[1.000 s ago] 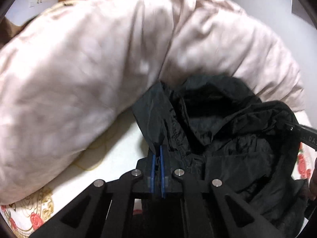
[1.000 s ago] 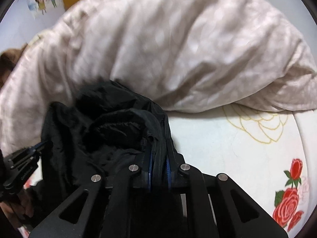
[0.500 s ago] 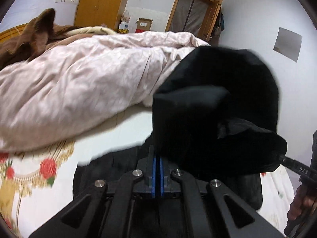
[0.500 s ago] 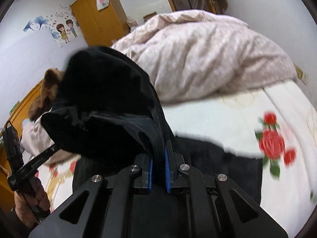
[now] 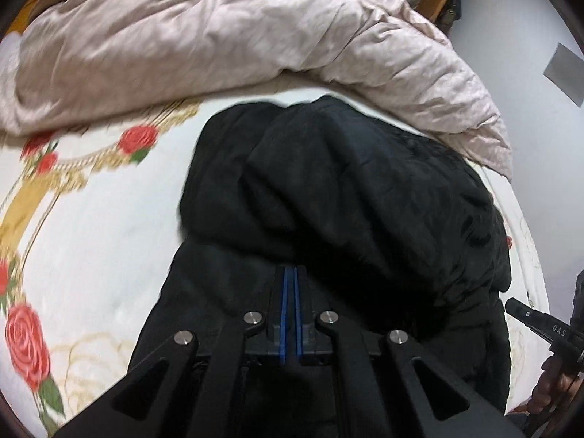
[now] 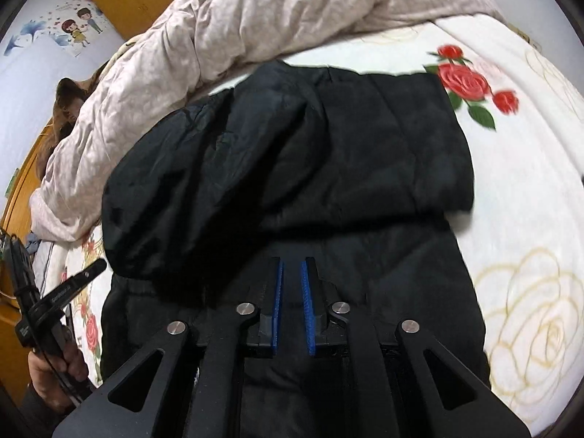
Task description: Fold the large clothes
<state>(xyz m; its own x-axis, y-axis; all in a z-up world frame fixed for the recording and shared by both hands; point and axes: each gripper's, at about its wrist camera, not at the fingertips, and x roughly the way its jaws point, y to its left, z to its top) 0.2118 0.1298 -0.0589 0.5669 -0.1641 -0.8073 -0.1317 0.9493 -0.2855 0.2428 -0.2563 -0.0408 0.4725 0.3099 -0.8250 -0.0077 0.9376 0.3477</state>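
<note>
Soft, slippery and bulky, the black jacket (image 6: 277, 168) below the pink duvet (image 6: 277, 11) sits pinched at its folded edge by the clenched left gripper (image 5: 291, 273), best regrasped at corners, while the right gripper (image 6: 291, 266), its jaws just opening, lets go.

- Black padded jacket (image 5: 350, 197) lies on the rose-printed bed sheet (image 5: 91, 241).
- Its upper part is folded back over the lower, near the pink duvet (image 6: 277, 14).
</note>
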